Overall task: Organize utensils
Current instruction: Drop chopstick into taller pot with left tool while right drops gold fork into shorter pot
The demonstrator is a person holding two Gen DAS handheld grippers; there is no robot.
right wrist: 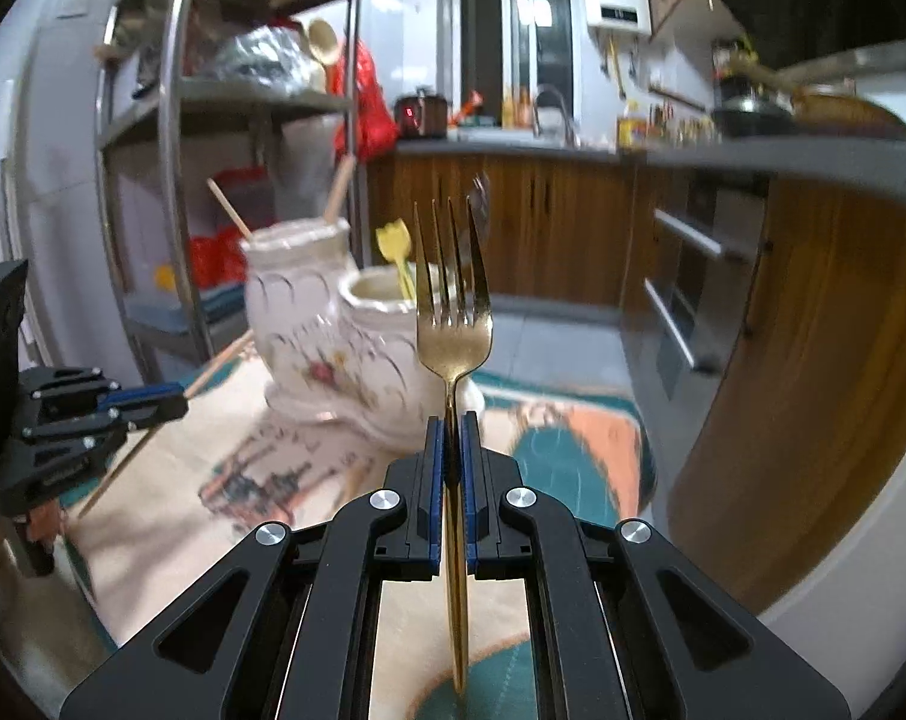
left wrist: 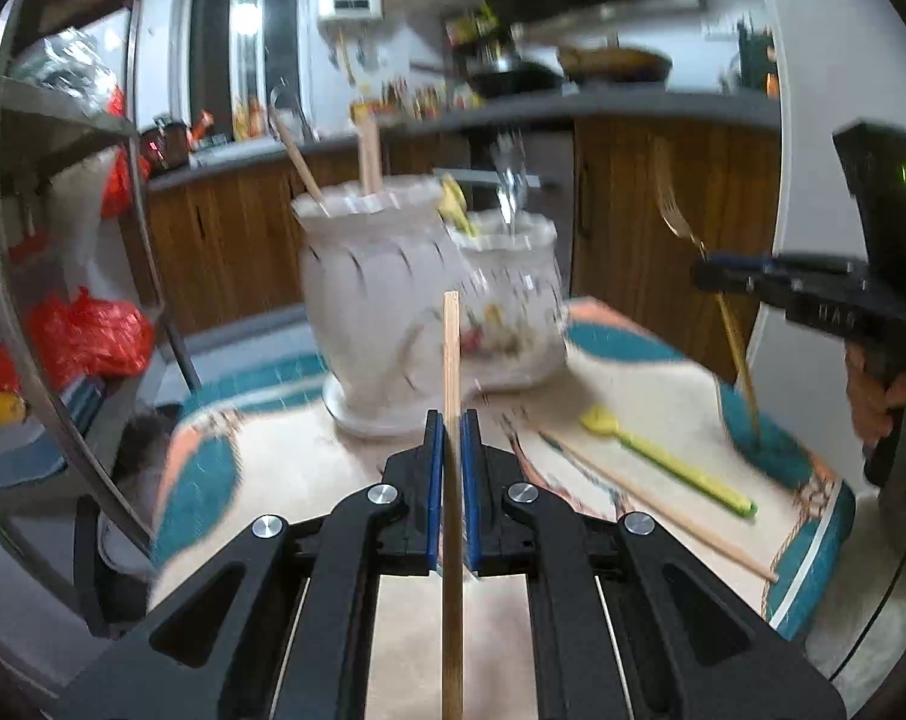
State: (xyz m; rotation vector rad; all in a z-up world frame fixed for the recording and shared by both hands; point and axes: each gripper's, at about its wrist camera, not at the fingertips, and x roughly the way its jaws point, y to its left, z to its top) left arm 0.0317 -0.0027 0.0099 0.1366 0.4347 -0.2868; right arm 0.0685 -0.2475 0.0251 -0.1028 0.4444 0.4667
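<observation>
My left gripper (left wrist: 452,420) is shut on a wooden chopstick (left wrist: 451,360) held upright, in front of the taller white ceramic holder (left wrist: 369,300). That holder contains a wooden spoon and a chopstick. My right gripper (right wrist: 452,420) is shut on a gold fork (right wrist: 453,306), tines up, in front of the shorter white holder (right wrist: 381,324), which contains a yellow utensil and a metal one. The right gripper with the fork also shows in the left wrist view (left wrist: 729,276); the left gripper shows in the right wrist view (right wrist: 165,402). A yellow spatula (left wrist: 669,462) and a chopstick (left wrist: 657,510) lie on the table.
The holders stand on a patterned teal, orange and cream tablecloth (left wrist: 633,378). A metal shelf rack (right wrist: 171,120) with red bags stands to the left. Wooden kitchen cabinets (right wrist: 549,222) and a counter with pans run behind.
</observation>
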